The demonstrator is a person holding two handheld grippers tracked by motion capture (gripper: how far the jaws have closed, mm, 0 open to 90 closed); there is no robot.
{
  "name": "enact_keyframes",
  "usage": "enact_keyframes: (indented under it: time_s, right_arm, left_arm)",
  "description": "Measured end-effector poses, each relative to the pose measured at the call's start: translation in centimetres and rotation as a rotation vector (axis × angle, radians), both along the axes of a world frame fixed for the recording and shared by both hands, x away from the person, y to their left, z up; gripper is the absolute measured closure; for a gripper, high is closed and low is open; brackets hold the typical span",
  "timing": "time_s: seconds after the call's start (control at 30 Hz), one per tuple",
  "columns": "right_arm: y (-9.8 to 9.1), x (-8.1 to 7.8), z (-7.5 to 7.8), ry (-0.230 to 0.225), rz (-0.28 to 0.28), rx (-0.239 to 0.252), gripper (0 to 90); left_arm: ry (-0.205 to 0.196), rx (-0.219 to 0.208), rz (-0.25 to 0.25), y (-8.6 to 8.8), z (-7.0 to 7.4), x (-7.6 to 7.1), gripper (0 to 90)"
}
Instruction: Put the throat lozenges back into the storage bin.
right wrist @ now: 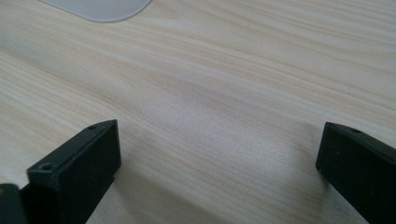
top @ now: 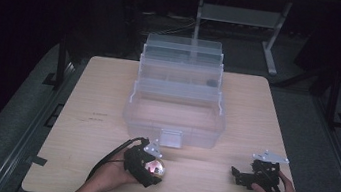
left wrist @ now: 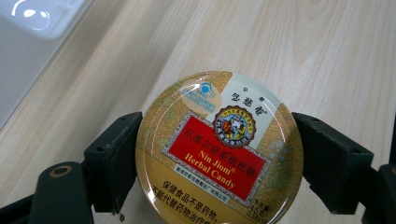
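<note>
Left gripper view: candy tin [left wrist: 219, 151] clamped.

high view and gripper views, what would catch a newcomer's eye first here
The round gold and red Nin Jiom Herbal Candy tin stands out first, clamped between the two black jaws of the left gripper near the front edge of the wooden table. Next comes the clear plastic tiered organizer box, opened out in stepped trays at the table's middle. The right gripper hangs open over bare wood at the front right.
</note>
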State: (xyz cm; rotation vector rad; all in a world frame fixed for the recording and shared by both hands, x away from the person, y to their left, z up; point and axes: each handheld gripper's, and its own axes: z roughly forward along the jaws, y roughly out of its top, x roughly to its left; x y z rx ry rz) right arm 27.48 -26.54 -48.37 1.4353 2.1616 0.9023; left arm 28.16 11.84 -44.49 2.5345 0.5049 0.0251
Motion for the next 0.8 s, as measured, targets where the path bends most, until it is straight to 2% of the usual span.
enact_keyframes:
  time_s: [0.4,0.43,0.5,0.53,0.77,0.8]
  right_arm:
    - [0.0,0.0,0.0,0.0,0.0,0.0,0.0]
    - [0.0,0.0,0.0,0.0,0.0,0.0,0.0]
    - [0.0,0.0,0.0,0.0,0.0,0.0,0.0]
    - [0.0,0.0,0.0,0.0,0.0,0.0,0.0]
    - [0.0,0.0,0.0,0.0,0.0,0.0,0.0]
    - [0.0,0.0,0.0,0.0,0.0,0.0,0.0]
  left_arm:
    - [0.0,-0.004,-0.003,0.9,1.0,0.1,19.5]
    - [-0.001,-0.015,0.005,0.9,1.0,0.1,19.5]
    - [-0.002,0.0,-0.011,1.1,1.2,0.2,19.5]
    - [0.007,-0.017,0.007,1.3,1.3,0.2,19.5]
    - [-0.005,-0.011,0.005,1.9,2.2,0.5,19.5]
    - [-0.003,-0.02,0.017,2.0,2.3,0.4,19.5]
